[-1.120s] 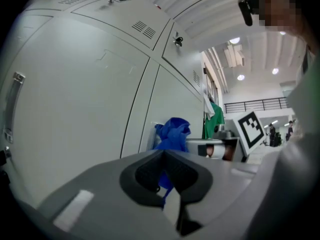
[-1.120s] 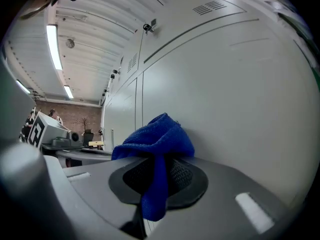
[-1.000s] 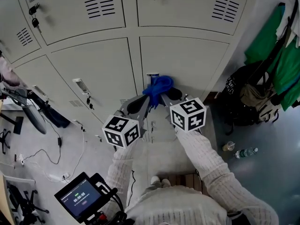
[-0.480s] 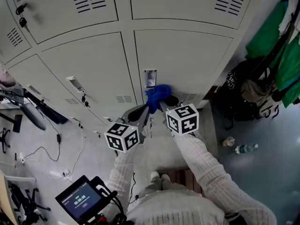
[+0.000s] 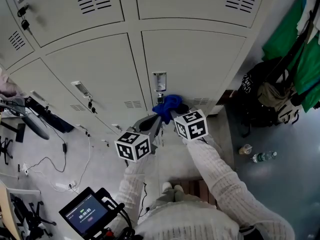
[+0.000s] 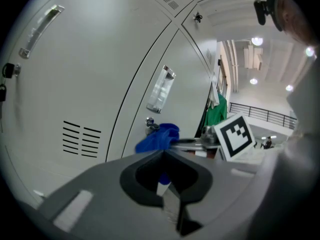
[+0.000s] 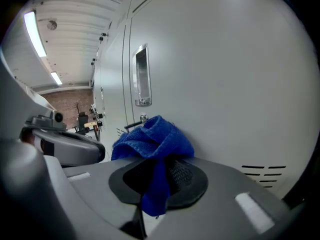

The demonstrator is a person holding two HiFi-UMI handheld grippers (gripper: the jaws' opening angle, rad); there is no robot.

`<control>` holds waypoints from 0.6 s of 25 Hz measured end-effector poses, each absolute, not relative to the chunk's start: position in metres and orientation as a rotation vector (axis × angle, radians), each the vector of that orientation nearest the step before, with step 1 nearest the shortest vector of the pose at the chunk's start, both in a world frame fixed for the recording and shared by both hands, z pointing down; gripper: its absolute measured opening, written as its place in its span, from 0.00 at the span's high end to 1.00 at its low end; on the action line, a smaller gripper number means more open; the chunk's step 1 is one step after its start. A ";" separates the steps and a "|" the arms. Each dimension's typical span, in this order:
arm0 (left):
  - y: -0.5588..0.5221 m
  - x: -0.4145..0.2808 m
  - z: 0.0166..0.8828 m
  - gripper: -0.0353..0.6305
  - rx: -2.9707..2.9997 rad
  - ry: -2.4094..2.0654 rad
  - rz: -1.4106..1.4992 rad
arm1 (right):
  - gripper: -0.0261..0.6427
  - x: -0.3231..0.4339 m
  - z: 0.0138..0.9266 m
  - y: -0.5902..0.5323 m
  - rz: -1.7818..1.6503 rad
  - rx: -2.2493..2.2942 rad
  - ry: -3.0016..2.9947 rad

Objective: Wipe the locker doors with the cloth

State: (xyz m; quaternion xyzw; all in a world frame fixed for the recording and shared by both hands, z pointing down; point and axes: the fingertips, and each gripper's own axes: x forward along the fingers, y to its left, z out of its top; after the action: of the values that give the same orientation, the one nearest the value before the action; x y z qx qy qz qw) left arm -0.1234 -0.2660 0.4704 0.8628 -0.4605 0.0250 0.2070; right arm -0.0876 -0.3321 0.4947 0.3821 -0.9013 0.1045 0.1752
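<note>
A person stands facing a wall of pale grey lockers, a gripper in each hand, seen from above.

The right gripper (image 5: 173,112) has its jaws closed on a blue cloth (image 5: 166,104). In the right gripper view the cloth (image 7: 152,139) bulges out of the tips as a crumpled wad, and a thin tail hangs down between the dark pads. It looks like soft, looped towelling in a deep, even blue.

The locker door (image 5: 200,64) lies straight ahead of the right jaws. The wad is at or very near the door's left edge, just below the small lock (image 5: 160,98) and the label holder (image 5: 159,80) above it. Whether the cloth touches the metal cannot be told. Most of the door's bare face spreads up and to the right of the cloth, so a wipe would likely travel that way.

The left gripper (image 5: 154,122) sits just beside the right one, on its left and slightly further from the door. Its jaws are closed together and hold nothing. The right gripper is the nearer to the door.
</note>
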 end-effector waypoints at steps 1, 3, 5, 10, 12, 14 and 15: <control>-0.265 -0.124 0.471 0.94 2.401 -1.283 0.073 | 0.89 -0.089 0.499 -0.332 0.298 1.074 -2.541; -0.265 -0.124 0.472 0.94 2.400 -1.280 0.077 | 0.89 -0.091 0.506 -0.332 0.322 1.065 -2.534; -0.266 -0.122 0.471 0.94 2.405 -1.275 0.082 | 0.89 -0.092 0.511 -0.333 0.326 1.064 -2.519; -0.268 -0.118 0.467 0.94 2.423 -1.267 0.103 | 0.89 -0.093 0.516 -0.331 0.325 1.050 -2.518; -0.270 -0.117 0.462 0.94 2.436 -1.286 0.110 | 0.89 -0.090 0.511 -0.329 0.302 1.044 -2.543; -0.273 -0.117 0.453 0.94 2.451 -1.310 0.110 | 0.89 -0.084 0.499 -0.326 0.246 1.059 -2.553; -0.273 -0.117 0.448 0.94 2.462 -1.318 0.106 | 0.89 -0.080 0.490 -0.323 0.211 1.075 -2.555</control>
State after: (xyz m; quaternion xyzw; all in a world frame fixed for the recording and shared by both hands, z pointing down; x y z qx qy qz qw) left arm -0.1172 -0.2733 0.4476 0.8677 -0.4647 0.0373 0.1726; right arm -0.0802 -0.3234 0.4904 0.3803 -0.9041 0.0748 0.1798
